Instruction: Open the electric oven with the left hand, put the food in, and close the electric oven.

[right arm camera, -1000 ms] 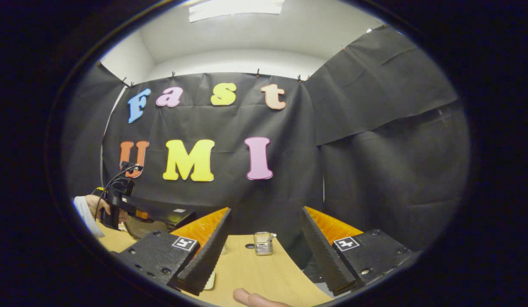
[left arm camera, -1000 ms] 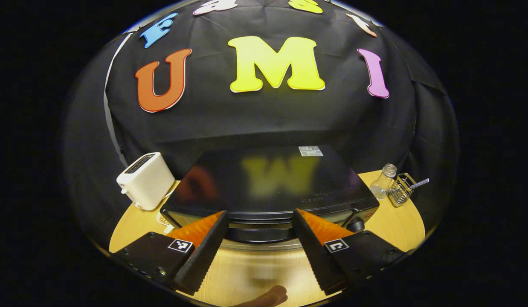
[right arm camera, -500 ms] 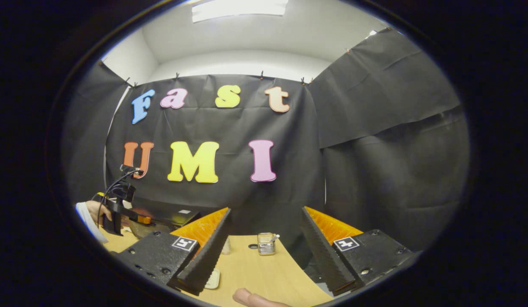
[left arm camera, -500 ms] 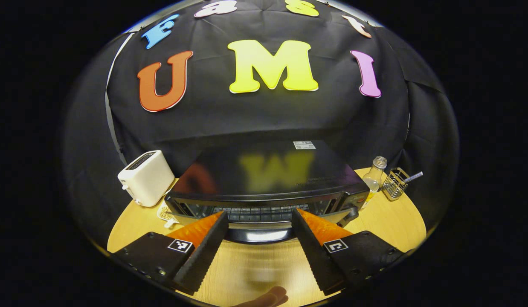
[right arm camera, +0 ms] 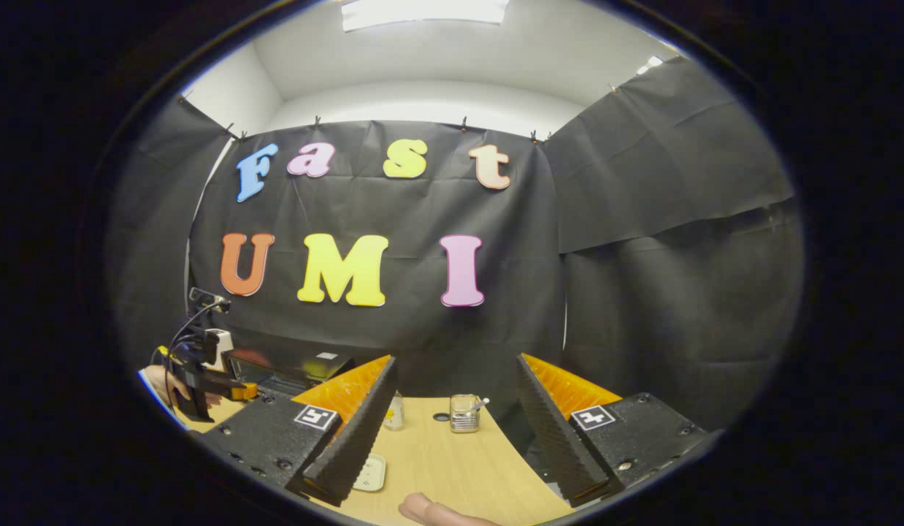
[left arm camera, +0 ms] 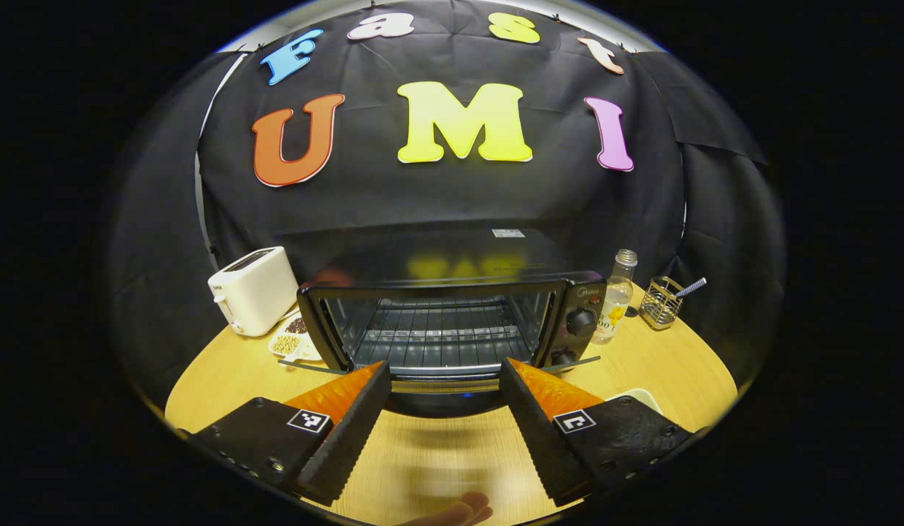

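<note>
While door hangs down:
Electric oven (left arm camera: pixel 452 321): mid-table, cavity open, wire rack (left arm camera: pixel 437 340) bare.
Door handle (left arm camera: pixel 441 398): between left gripper (left arm camera: pixel 441 424) fingers, contact unclear.
Left gripper: spread, nothing pinched.
Right gripper (right arm camera: pixel 452 438): spread, empty, above table (right arm camera: pixel 452 467).
Neighbours: white toaster (left arm camera: pixel 253 290) left, snack dish (left arm camera: pixel 295 343) beside it; bottle (left arm camera: pixel 616 296), wire holder (left arm camera: pixel 660 301) right.
Food: cannot tell where.

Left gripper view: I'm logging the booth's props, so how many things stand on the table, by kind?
Oven: 1
Toaster: 1
Bottle: 1
Wire holder: 1
Snack tray: 1
White dish: 1
Total: 6
</note>
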### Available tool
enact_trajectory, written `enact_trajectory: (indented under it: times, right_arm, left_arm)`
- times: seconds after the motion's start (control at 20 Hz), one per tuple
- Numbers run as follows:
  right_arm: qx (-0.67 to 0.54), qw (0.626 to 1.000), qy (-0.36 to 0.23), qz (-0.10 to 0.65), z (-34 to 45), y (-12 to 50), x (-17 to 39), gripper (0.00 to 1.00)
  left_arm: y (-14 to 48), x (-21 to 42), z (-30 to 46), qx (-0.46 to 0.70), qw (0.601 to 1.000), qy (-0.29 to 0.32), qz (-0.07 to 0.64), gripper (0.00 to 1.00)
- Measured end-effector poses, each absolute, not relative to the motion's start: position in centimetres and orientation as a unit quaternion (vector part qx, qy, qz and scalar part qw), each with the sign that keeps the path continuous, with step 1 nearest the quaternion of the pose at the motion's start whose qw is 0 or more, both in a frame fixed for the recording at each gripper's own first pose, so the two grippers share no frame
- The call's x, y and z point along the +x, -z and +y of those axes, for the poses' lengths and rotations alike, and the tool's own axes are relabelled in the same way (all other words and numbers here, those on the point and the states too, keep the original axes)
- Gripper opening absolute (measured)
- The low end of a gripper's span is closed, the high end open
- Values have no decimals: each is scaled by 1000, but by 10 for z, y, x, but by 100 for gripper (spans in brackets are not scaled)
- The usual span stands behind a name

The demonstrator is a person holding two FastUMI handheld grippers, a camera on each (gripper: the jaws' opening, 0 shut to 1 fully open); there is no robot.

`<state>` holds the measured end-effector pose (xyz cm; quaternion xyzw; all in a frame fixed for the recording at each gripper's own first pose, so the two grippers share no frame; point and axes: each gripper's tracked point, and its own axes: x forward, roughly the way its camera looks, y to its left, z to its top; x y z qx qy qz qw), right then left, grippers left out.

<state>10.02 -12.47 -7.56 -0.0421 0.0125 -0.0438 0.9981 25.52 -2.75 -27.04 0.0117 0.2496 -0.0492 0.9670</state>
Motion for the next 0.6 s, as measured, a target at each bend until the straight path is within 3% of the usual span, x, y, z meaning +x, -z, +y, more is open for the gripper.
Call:
enact_trajectory:
  times: [0.6]
  right_arm:
    - [-37, 998, 29, 34, -107, 89, 110, 100]
  left_arm:
    - [332, 195, -30, 0, 960, 39, 278, 95]
